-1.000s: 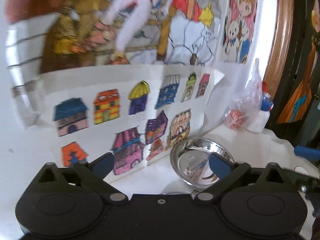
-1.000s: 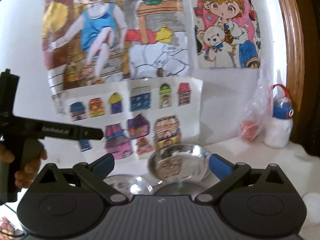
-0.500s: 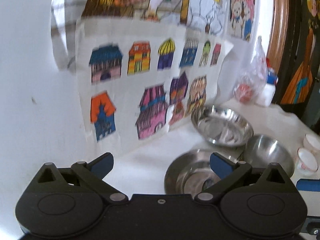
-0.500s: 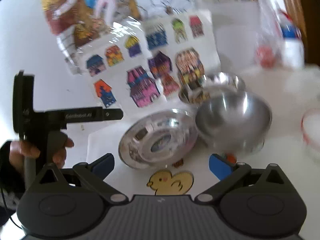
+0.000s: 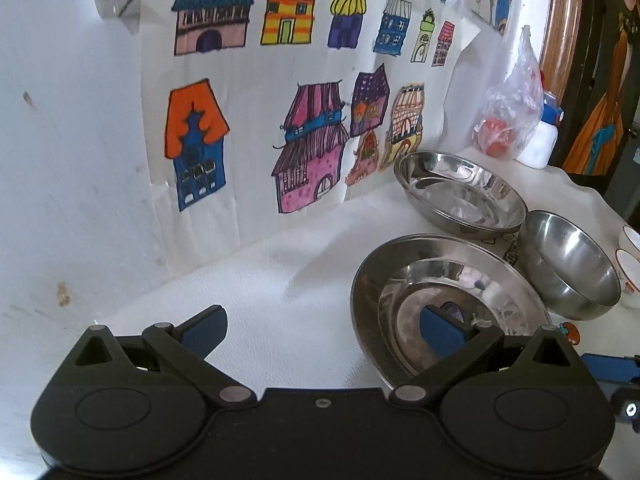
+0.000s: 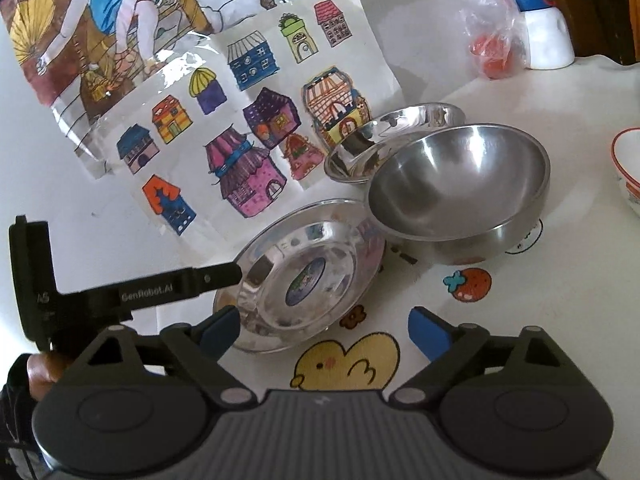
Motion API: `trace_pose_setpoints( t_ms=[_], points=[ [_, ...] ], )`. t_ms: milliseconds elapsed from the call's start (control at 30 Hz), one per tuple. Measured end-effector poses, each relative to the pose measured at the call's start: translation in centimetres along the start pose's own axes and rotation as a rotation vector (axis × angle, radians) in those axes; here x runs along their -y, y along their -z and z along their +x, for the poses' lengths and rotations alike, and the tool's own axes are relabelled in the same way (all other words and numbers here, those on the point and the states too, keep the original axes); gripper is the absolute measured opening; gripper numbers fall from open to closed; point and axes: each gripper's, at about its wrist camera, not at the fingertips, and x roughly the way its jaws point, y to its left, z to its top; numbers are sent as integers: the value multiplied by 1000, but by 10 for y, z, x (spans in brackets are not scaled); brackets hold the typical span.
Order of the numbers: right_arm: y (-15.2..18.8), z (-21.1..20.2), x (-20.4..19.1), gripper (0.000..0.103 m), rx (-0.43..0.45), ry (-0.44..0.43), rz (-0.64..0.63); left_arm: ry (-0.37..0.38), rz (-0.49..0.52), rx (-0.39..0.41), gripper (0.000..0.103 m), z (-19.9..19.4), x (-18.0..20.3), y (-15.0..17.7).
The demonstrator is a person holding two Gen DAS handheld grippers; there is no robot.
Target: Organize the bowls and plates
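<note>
Left gripper (image 5: 322,330) spread, empty, at near steel plate (image 5: 448,304). Right gripper (image 6: 324,330) spread, jaws just closing slightly, nothing between; steel bowl (image 6: 460,184) beyond.

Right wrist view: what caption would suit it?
Open hand-held gripper above steel plate, deep steel bowl beside it.

Left claw (image 5: 322,330) gapes — right finger (image 5: 442,334) over the steel plate (image 5: 400,276).

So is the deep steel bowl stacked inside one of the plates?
No, the deep steel bowl sits on the tablecloth beside the near plate, not inside it.
</note>
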Motion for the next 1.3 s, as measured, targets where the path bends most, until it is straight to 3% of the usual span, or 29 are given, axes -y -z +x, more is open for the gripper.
trace_pose_setpoints(
  t_ms=[200,333,467,700,767,867,1100,1300],
  points=[
    [-3,11,4,84,-6,-7,31,15,23,-6,102,8,1,2],
    [-4,15,5,66,1,-9,41,14,55,-18,100,11,4,3],
    [-3,18,4,52,-4,-6,36,30,64,-35,90,12,5,4],
    [-3,18,2,45,-5,11,26,62,37,-36,71,8,4,4],
    [-3,18,3,37,-2,25,24,69,27,-40,59,7,4,5],
    [-3,18,5,30,6,37,37,89,-6,-55,48,8,1,5],
    [-3,18,7,21,5,37,55,149,-102,-74,22,9,-2,5],
    [0,12,8,21,-10,19,46,146,-114,-63,19,3,2,10]
  ],
)
